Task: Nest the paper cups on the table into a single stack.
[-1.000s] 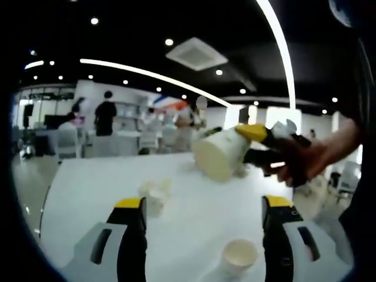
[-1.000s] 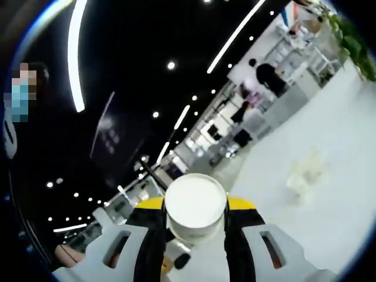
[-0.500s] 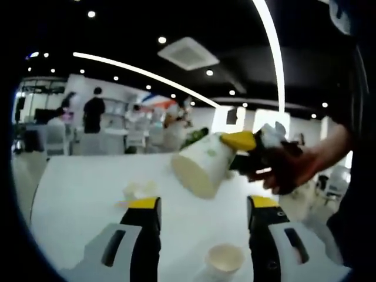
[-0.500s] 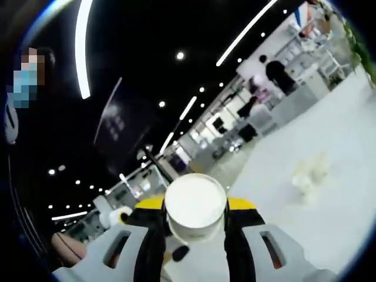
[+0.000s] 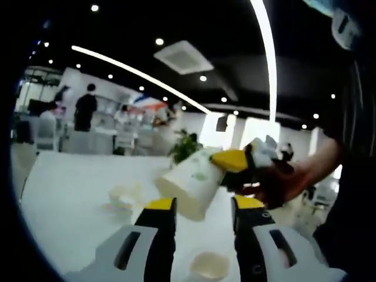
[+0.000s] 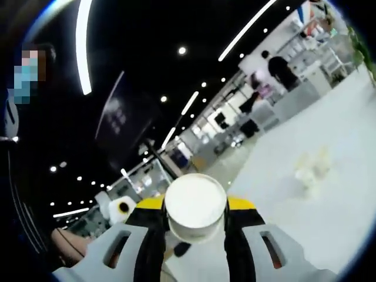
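Note:
My right gripper (image 6: 195, 204) is shut on a white paper cup (image 6: 195, 212), whose round end faces the camera. In the left gripper view that paper cup (image 5: 187, 187) hangs tilted above the white table (image 5: 64, 182), wide mouth down and to the left, with the right gripper (image 5: 232, 165) gripping its narrow end. My left gripper (image 5: 204, 207) is open just below it, with nothing between its yellow-tipped jaws. A second paper cup (image 5: 208, 265) stands mouth up on the table, low between the left jaws. More cups (image 5: 123, 197) lie further left on the table, and these cups (image 6: 311, 170) appear far right.
A person's hand (image 5: 276, 182) holds the right gripper. The left gripper's yellow tip (image 6: 122, 208) enters the right gripper view from the left, above a hand (image 6: 64, 247). A green plant (image 5: 183, 147), desks and people stand beyond the table's far edge.
The left jaws have drawn closer together. The held cup now sits lower and nearer the left jaws, just above them. The right gripper keeps its hold on the cup.

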The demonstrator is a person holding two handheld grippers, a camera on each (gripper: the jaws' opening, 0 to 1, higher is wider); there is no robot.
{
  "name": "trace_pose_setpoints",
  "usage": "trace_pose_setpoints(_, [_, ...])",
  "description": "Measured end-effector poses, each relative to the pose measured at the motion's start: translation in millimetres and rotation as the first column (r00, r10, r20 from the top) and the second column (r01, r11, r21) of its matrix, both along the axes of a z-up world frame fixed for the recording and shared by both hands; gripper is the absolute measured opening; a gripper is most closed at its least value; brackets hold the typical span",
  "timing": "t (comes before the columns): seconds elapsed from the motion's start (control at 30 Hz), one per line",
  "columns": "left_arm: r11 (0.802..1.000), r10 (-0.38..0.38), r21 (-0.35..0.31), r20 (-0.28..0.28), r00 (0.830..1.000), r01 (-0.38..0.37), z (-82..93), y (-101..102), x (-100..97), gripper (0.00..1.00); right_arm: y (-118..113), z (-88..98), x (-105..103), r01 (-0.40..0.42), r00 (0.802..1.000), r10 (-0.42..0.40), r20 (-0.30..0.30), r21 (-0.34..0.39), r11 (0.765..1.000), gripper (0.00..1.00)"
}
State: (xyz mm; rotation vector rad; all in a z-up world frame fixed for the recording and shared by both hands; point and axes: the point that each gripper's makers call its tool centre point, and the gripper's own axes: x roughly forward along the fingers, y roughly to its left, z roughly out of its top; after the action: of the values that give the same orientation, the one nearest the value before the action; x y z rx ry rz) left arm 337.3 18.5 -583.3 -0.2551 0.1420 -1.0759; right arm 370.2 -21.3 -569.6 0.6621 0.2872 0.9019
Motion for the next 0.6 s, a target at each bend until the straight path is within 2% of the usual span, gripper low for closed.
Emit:
trace_pose_setpoints(0.1, [1.000,-0.005,0.003,0.015,1.000,0.005,1.7,-1,-1.5,0.25,0,-2.0,-2,-0.004,1.000,0.004,-0.004,-0.006,1.000,0.35])
trace_pose_setpoints(0.2, [1.000,-0.009,0.000,0.007,1.000,0.009,1.8,0,-1.9,0.22,1,-3.6,-5,-0.010,1.000,0.010,-0.012,-0.002,1.000,0.35])
trace_pose_setpoints(0.4, [0.998,-0.012,-0.058,-0.043,0.999,0.009,2.4,7,-2.4,0.11,1,-2.9,-9,-0.028,0.999,0.028,-0.018,0.016,0.999,0.35])
trace_pose_setpoints(0.6, [0.998,-0.015,-0.066,-0.052,0.999,0.011,1.1,6,-4.5,0.10,2,-5.0,-10,-0.040,0.999,0.040,-0.011,0.005,0.999,0.35])
